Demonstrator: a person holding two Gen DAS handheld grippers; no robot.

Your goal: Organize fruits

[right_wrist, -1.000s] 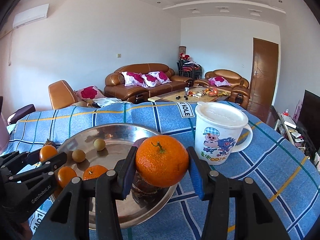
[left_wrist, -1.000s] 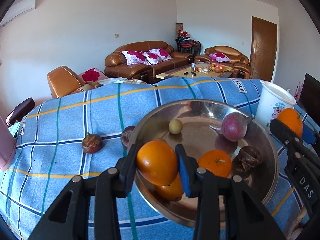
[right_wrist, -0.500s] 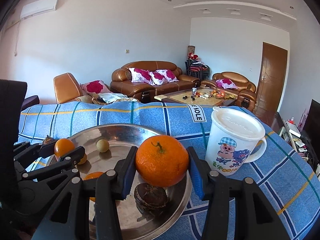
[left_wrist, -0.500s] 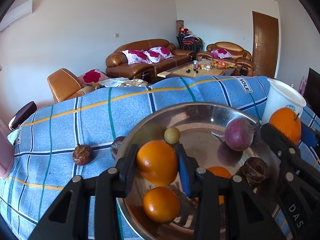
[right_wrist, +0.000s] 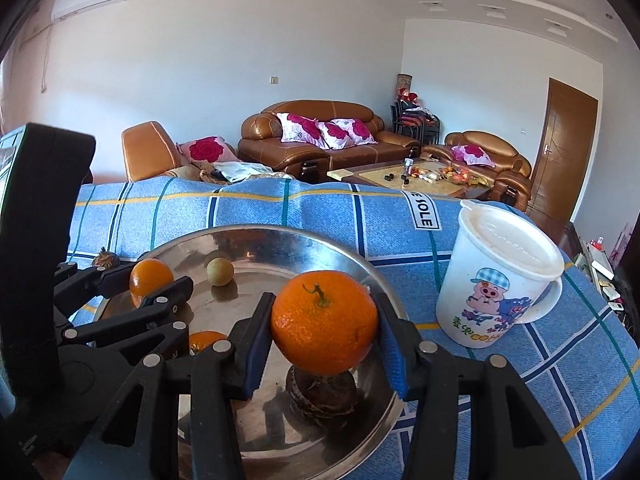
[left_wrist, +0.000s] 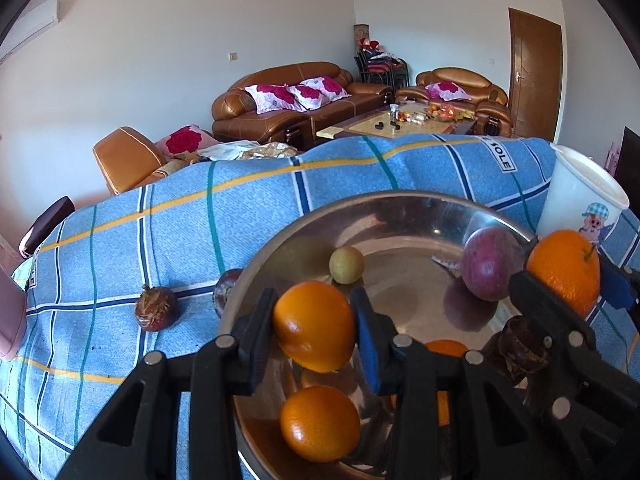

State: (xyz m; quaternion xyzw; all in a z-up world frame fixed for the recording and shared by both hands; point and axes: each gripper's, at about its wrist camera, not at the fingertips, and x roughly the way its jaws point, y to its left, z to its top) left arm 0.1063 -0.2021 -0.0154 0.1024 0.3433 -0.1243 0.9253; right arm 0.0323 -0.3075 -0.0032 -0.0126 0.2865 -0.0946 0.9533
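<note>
Both grippers hold oranges above a steel bowl on a blue checked cloth.

The left gripper (left_wrist: 314,326) is closed on a smooth orange (left_wrist: 314,326), its pads pressed against both sides, above the near left part of the steel bowl (left_wrist: 360,208). The right gripper (right_wrist: 325,328) clamps a stemmed orange (right_wrist: 325,328) the same way, over the bowl's near right side, with a dark wrinkled fruit (right_wrist: 322,394) under it. In the bowl lie two more oranges, one in front (left_wrist: 319,422), one partly hidden (left_wrist: 446,348), a small yellow-green fruit (left_wrist: 346,265) and a purple passion fruit (left_wrist: 490,263). Two dark fruits sit on the blue checked cloth (left_wrist: 160,220) left of the bowl, one well apart (left_wrist: 155,309), one touching the rim (left_wrist: 226,290). A lidded white cartoon mug (right_wrist: 500,276) stands right of the bowl.
</note>
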